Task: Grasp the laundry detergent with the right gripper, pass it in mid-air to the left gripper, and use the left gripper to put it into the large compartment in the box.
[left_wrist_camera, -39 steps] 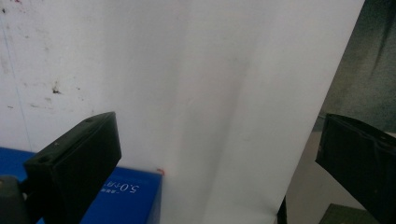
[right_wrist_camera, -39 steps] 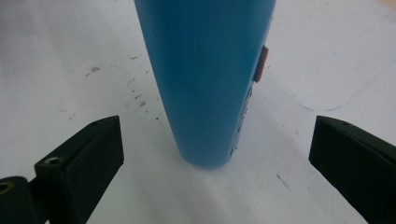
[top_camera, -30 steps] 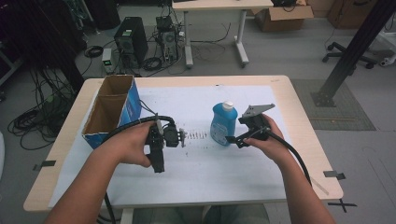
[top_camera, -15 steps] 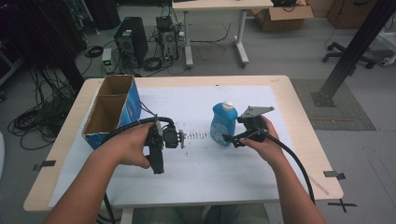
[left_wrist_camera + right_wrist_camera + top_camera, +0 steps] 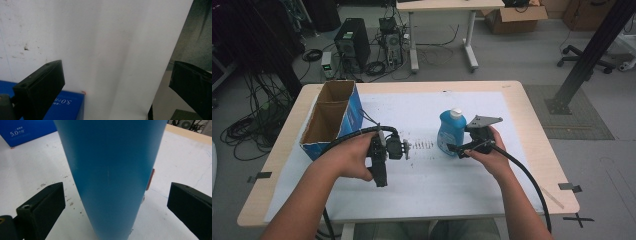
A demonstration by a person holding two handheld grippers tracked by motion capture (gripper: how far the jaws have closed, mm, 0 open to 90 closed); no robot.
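Table (image 5: 512, 100): white sheet, bottle upright mid-right.
Box (image 5: 332, 117): far left, ignore.
Bottle (image 5: 451, 132): between my right jaws, untouched.
Right gripper (image 5: 457, 148): spread wide; I'd centre, close low on body.
Left gripper (image 5: 406, 149): spread, empty, keep clear.

**Blue bottle, blue box, white sheet**

The bottle (image 5: 449, 134) is bright blue with a white cap; in the right gripper view its wall (image 5: 110, 177) is plain blue with a small red-pink tab at 3 o'clock. The carton (image 5: 332, 120) is blue outside, with white lettering, and brown cardboard inside. The sheet (image 5: 427, 172) is white with dark specks. The table (image 5: 532, 125) is pale wood. Both grippers (image 5: 387, 150) (image 5: 459, 148) are black.
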